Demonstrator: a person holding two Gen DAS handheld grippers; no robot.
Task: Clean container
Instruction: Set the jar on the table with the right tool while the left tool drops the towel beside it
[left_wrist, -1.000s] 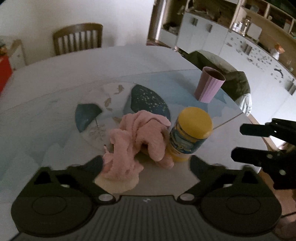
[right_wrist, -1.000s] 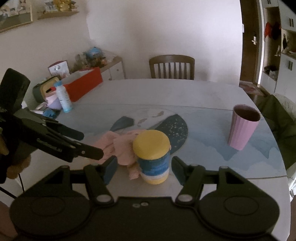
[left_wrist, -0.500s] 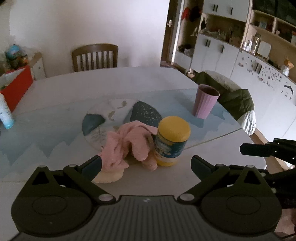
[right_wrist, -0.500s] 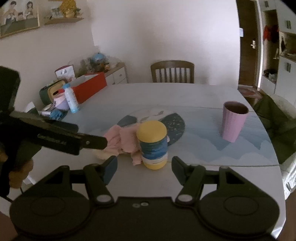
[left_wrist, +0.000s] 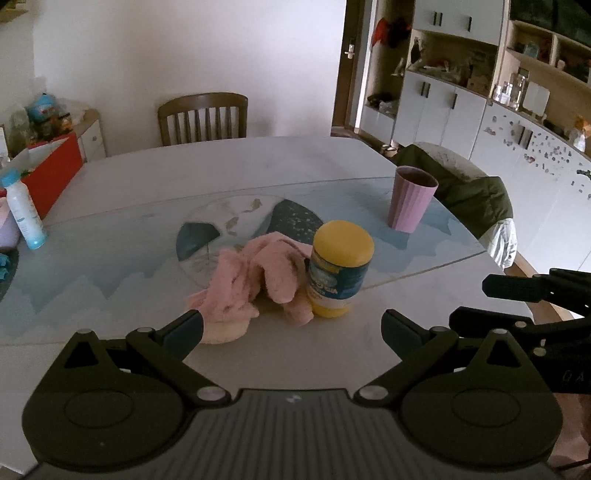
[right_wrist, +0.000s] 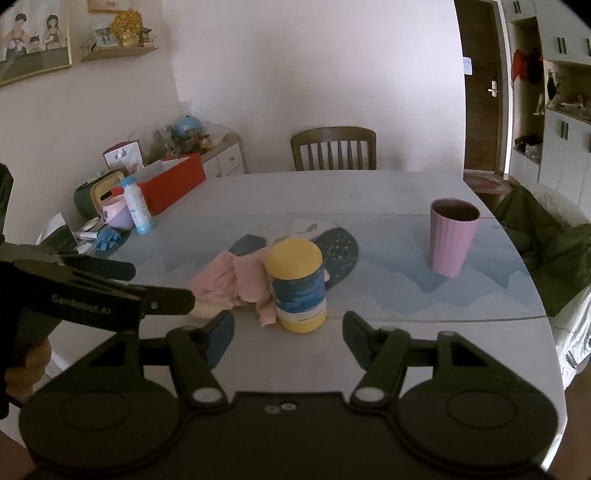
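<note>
We see a large pale table (left_wrist: 258, 162) stretching ahead of both grippers, with a wooden chair (left_wrist: 202, 117) at its far edge. To the far left of our left gripper (left_wrist: 291, 328) a red box (left_wrist: 51, 173) sits at the table's side; what it holds we cannot make out.

A blue printed mat (left_wrist: 110, 258) covers the near half of the table, and on it, ahead of both grippers, lies a round patterned placemat (left_wrist: 236, 218). Just ahead of the left gripper a crumpled pink cloth (left_wrist: 255, 280) is heaped, touching the container (left_wrist: 340, 269) on its right. That container stands upright straight ahead of the right gripper (right_wrist: 288, 332), near the table's front edge, with a yellow lid closed on top and a blue label around a yellow body; its contents are hidden.

Ahead and to the right of both grippers, well apart from the container, a pink ribbed cup (right_wrist: 452, 236) stands upright; its inside looks dark and we cannot tell if anything is in it. Far to the left a white bottle (left_wrist: 24, 212) with a blue cap stands upright.

Both grippers have their jaws spread wide and hold nothing, hovering short of the cloth and container.
</note>
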